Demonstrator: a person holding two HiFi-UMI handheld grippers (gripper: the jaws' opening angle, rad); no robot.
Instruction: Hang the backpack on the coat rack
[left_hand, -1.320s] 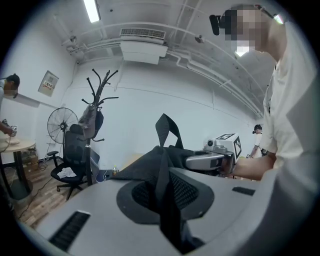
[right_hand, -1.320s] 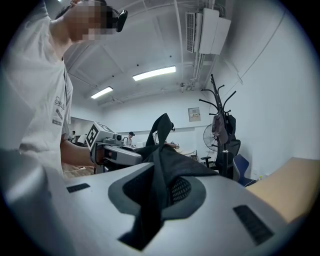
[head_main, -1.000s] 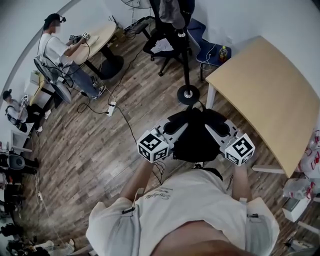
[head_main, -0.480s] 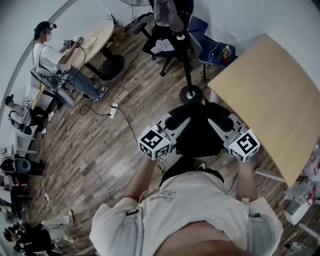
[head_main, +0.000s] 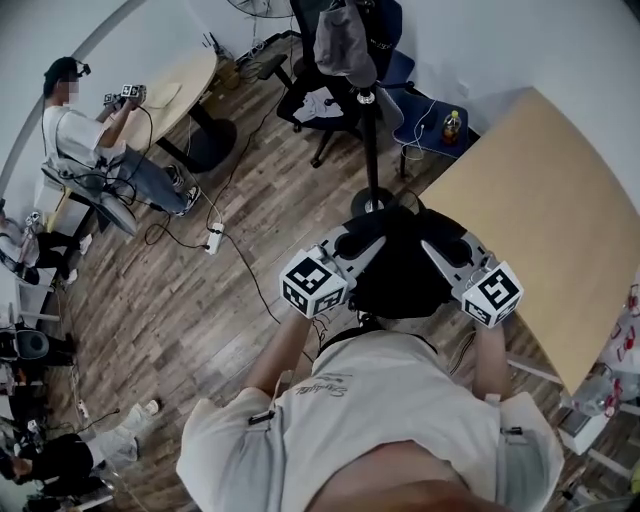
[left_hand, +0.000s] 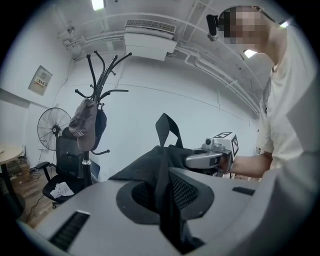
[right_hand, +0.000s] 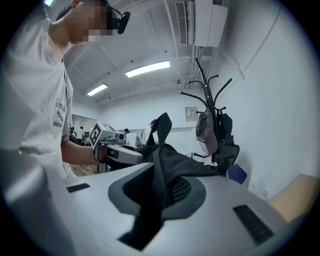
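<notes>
A black backpack (head_main: 400, 270) hangs between my two grippers in front of the person's chest. My left gripper (head_main: 368, 235) is shut on its fabric (left_hand: 150, 167), and my right gripper (head_main: 432, 240) is shut on the other side (right_hand: 172, 165). A webbing loop (left_hand: 167, 130) stands up from the top of the bag. The black coat rack (head_main: 368, 140) stands just ahead, its round base (head_main: 372, 203) on the floor close to the bag. A grey cap (head_main: 343, 45) hangs on one of its hooks. The rack's curved arms (left_hand: 102, 75) show above the cap (left_hand: 85, 122), and again in the right gripper view (right_hand: 212, 100).
A light wooden table (head_main: 540, 200) runs along the right, close to my right gripper. Behind the rack stand a black office chair (head_main: 325, 85) and a blue chair (head_main: 400, 70). A power strip with cables (head_main: 213, 238) lies on the floor at left. Another person (head_main: 80, 120) sits at a round table.
Both grippers have carried the backpack forward together. The coat rack's base now sits much nearer the bag. The grip on the bag has not changed.
</notes>
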